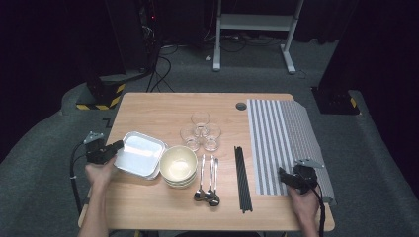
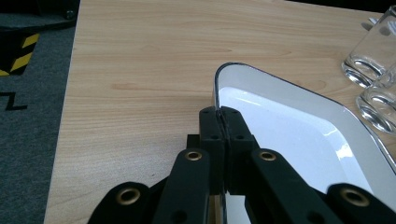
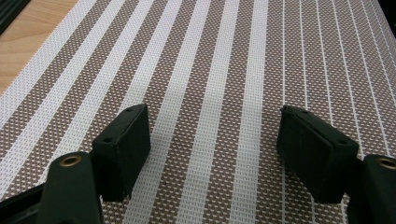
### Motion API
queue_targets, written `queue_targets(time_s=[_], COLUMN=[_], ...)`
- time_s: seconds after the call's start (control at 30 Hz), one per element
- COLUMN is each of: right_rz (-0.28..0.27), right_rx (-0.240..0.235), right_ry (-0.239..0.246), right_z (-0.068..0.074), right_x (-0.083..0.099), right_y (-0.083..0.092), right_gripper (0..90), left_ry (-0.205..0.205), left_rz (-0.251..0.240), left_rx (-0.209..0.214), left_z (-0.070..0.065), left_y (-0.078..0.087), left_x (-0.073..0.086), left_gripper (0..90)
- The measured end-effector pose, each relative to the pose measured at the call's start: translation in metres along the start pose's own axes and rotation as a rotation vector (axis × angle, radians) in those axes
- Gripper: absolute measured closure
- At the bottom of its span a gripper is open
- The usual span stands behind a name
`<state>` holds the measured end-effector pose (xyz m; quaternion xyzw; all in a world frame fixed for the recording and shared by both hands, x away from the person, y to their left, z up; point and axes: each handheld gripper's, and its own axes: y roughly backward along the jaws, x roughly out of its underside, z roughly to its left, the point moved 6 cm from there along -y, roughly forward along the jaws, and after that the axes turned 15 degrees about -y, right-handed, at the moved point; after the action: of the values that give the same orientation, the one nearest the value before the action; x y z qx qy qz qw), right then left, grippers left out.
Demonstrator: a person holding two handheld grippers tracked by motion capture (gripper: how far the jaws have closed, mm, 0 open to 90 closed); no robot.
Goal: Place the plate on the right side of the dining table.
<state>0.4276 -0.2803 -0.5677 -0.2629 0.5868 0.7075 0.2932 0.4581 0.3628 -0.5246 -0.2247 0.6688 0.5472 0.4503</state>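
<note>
The left gripper (image 2: 220, 112) is pinched tight on the near rim of the white tray (image 2: 299, 140), one jaw outside the wall and one inside, at the left edge of the table (image 1: 148, 106). The right gripper (image 3: 212, 149) has its jaws spread wide with nothing between them, poised over the striped placemat (image 3: 224, 60) at the table's right side; whether its tips touch the weave cannot be told. The tray's right half runs out of the left gripper view, and the glasses (image 2: 373, 60) there are cut off too. The tray is a shallow square dish with rounded corners and a thin dark edge (glossy inside), touching a stack of pale bowls (image 1: 178, 165) beside it.
</note>
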Motion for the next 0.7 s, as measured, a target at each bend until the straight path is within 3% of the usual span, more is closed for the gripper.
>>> queue_targets(time_s=[0.23,0.7], right_rz=[0.0,0.0], right_rx=[0.0,0.0], right_ry=[0.0,0.0], right_z=[0.0,0.0], right_x=[0.0,0.0], right_y=[0.0,0.0], right_gripper=[25.7,25.7], left_ry=[0.03,0.025], left_rz=[-0.03,-0.027], left_rx=[0.004,0.006], left_z=[0.001,-0.005], left_y=[0.008,0.012], left_x=[-0.005,-0.012], left_gripper=[88.8,88.8])
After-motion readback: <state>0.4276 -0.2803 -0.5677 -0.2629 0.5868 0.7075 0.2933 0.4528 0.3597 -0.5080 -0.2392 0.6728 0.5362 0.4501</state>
